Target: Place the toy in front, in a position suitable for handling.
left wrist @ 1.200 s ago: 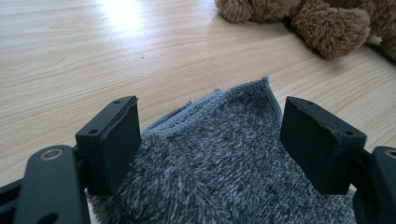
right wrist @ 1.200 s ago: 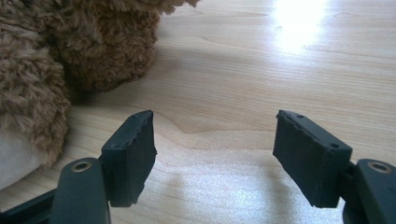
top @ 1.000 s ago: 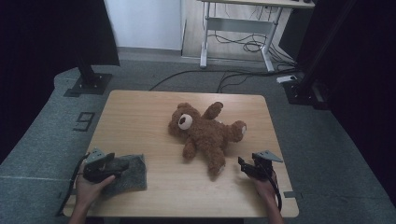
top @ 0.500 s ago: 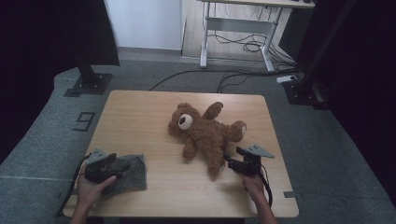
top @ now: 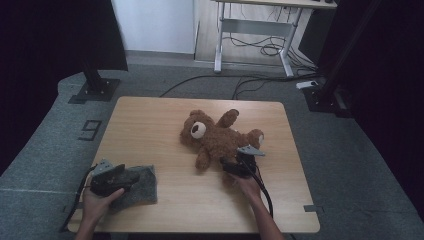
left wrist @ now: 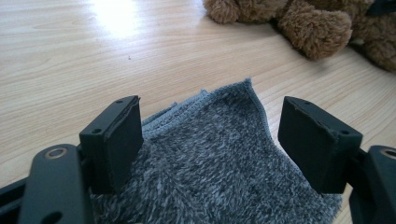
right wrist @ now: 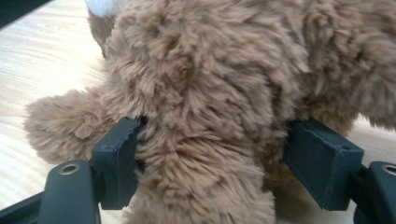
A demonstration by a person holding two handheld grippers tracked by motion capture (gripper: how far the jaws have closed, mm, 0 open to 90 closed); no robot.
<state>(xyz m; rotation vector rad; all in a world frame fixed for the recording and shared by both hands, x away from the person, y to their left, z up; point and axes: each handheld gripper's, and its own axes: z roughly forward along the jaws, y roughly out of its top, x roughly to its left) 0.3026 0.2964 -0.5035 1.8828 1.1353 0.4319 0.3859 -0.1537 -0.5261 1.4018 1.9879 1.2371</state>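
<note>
Brown plush teddy bear point(top: 217, 137) lies mid-surface, light, squashy, grippy fur. Your right tongs point(top: 231, 166) have just been widening, a near leg between the jaws, not pinched. Clamp deep on that limb. Left tongs point(top: 129, 177) released over the grey fleece cloth point(top: 142, 187), near left.

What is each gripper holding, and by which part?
Right gripper: its jaws, just opening, straddle the bear's leg; a firm grip cannot be told. Left gripper: open over the cloth, holding nothing.
</note>
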